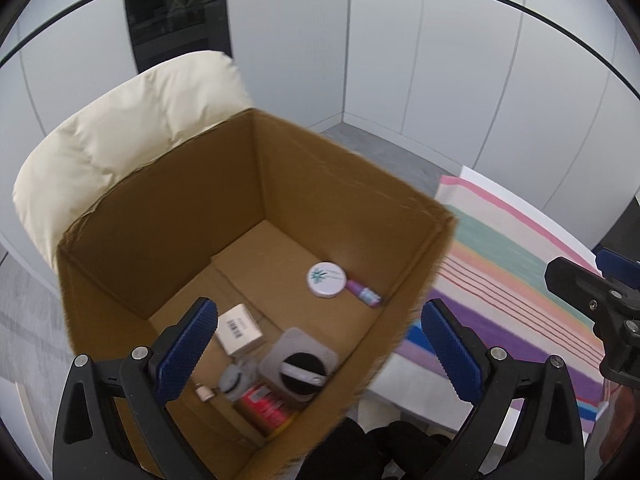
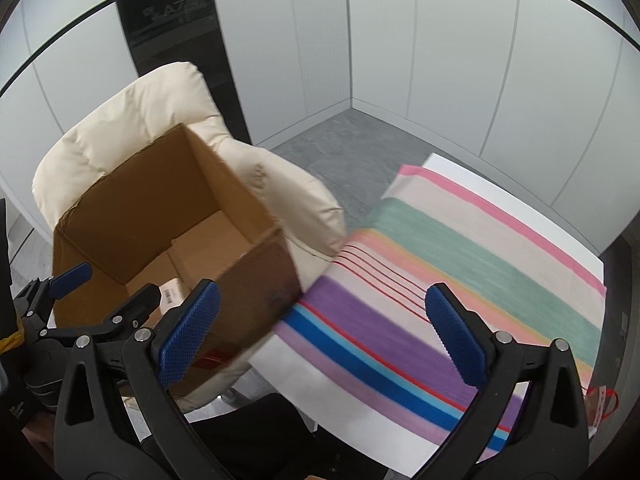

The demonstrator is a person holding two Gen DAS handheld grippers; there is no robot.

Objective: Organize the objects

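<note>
An open cardboard box (image 1: 168,240) (image 2: 256,280) rests on a cream padded chair (image 1: 120,140) (image 2: 120,128). On its floor lie a round white tin (image 1: 326,279), a small purple bottle (image 1: 365,292), a white barcoded carton (image 1: 239,328), a grey square device with a black dial (image 1: 298,364), a grey round piece (image 1: 234,380) and a red packet (image 1: 266,406). My left gripper (image 1: 320,348) hangs open above the box's near corner, nothing between its blue pads. My right gripper (image 2: 324,332) is open and empty, between the box's right wall and a striped cloth (image 2: 460,264) (image 1: 520,280).
The striped cloth covers a white table (image 2: 500,184) to the right of the chair. Grey floor (image 2: 344,144) and pale wall panels lie behind, with a dark panel (image 2: 168,20) at the back left. Dark clothing of the person (image 2: 256,432) shows at the bottom edge.
</note>
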